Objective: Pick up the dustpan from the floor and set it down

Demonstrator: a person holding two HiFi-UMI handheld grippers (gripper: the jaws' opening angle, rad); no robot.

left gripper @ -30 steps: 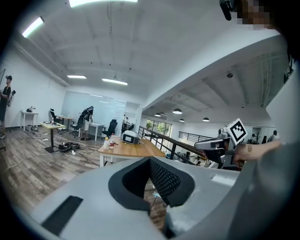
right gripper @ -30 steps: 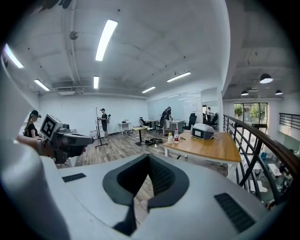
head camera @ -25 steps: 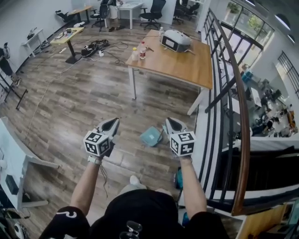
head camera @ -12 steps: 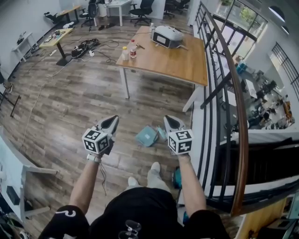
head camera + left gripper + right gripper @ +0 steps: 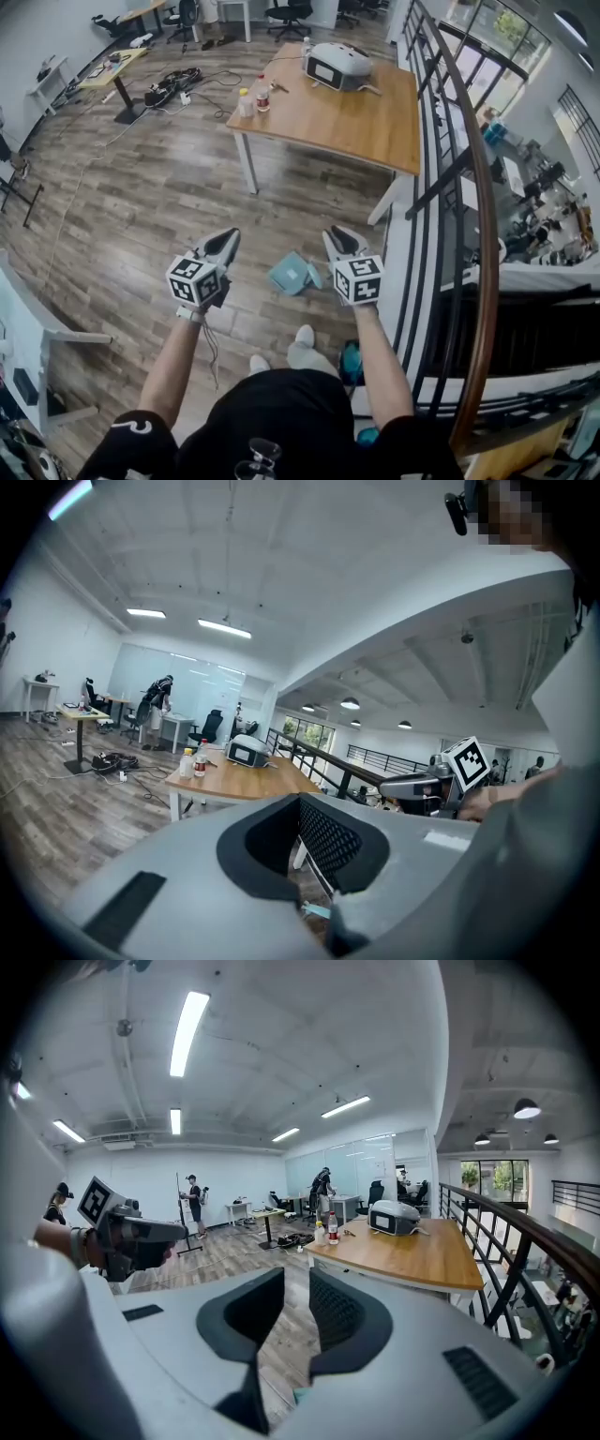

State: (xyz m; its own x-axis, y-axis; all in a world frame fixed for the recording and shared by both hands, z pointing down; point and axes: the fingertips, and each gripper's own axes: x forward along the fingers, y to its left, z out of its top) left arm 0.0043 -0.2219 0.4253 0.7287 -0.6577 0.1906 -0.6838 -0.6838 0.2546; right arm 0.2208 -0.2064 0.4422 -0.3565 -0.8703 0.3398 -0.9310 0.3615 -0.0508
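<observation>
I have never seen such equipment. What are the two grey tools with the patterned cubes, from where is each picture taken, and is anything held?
A person holds one hand tool in each hand: the left gripper and the right gripper. One camera sits on the head and looks down; one rides on each gripper. A teal dustpan lies untouched on the wooden floor, appearing between them. The left fingers are together; the right fingers have just been opening. Nothing is held.
</observation>
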